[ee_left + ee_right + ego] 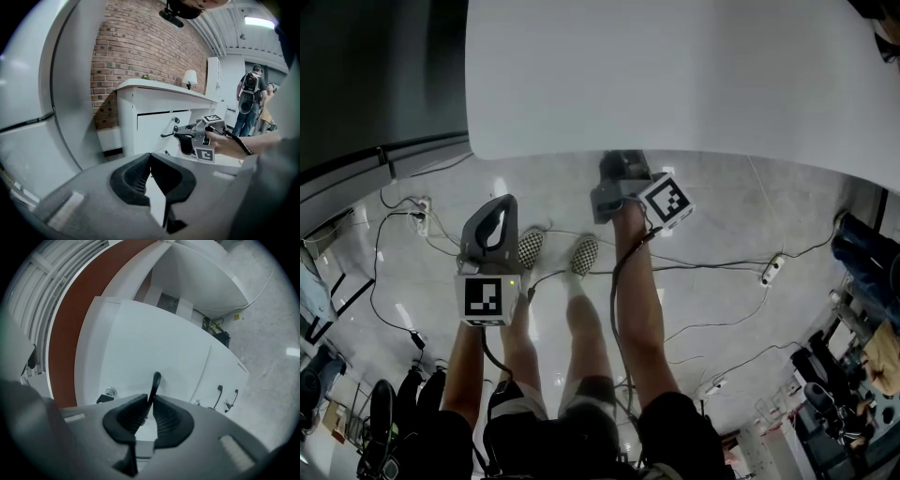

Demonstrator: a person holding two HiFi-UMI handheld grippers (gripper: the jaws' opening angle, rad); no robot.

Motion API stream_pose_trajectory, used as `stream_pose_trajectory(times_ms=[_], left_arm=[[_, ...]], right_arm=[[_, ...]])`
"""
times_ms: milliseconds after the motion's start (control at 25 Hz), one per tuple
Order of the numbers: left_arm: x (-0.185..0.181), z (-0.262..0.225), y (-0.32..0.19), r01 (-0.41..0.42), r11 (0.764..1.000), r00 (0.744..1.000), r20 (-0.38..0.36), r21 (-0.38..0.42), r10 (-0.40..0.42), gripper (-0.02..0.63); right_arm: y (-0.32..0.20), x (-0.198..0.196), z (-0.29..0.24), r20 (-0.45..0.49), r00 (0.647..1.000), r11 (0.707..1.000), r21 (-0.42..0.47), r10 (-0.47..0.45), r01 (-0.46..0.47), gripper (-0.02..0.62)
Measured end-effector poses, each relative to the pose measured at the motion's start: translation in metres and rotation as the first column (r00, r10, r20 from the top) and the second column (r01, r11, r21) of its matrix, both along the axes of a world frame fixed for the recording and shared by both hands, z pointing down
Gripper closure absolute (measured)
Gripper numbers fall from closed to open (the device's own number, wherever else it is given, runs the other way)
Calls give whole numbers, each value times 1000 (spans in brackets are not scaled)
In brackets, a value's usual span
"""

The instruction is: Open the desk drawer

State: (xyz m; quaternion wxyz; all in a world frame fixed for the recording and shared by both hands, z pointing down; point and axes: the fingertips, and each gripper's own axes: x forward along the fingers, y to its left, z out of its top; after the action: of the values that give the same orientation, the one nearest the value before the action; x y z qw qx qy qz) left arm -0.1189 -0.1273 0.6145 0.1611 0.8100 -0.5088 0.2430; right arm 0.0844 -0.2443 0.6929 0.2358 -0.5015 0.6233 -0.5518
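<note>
The white desk (675, 75) fills the top of the head view, and its drawer front (140, 348) faces the right gripper view. A thin black drawer handle (156, 380) stands on that front. My right gripper (150, 401) is shut on this handle, its ribbed pads pressed on both sides of it. In the left gripper view the same right gripper (185, 137) reaches level to the handle (168, 135) under the desk top (154, 89). My left gripper (150, 157) hangs back to the left, away from the desk, its jaws shut with nothing between them. From the head it shows as the left gripper (492, 225) above the floor.
Cables and a power strip (772, 269) lie on the pale floor around the person's legs (581, 309). More black handles (219, 394) sit on lower fronts to the right. A lamp (190, 77) stands on the desk before a brick wall. A person with a backpack (248, 103) stands further back.
</note>
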Motion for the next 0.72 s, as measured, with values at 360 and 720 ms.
stream_pose_trajectory(times_ms=[360,720], left_arm=[[-6,-1,8,-6,1000,1000,-7,0,6,595],[-4,-9,25,-51,999,999,-6,11,52,595]], right_arm=[[22,-1,7,4,999,998,-49,35,-35,557],[59,-1,5,10,998,995,-83,62,-61,557]])
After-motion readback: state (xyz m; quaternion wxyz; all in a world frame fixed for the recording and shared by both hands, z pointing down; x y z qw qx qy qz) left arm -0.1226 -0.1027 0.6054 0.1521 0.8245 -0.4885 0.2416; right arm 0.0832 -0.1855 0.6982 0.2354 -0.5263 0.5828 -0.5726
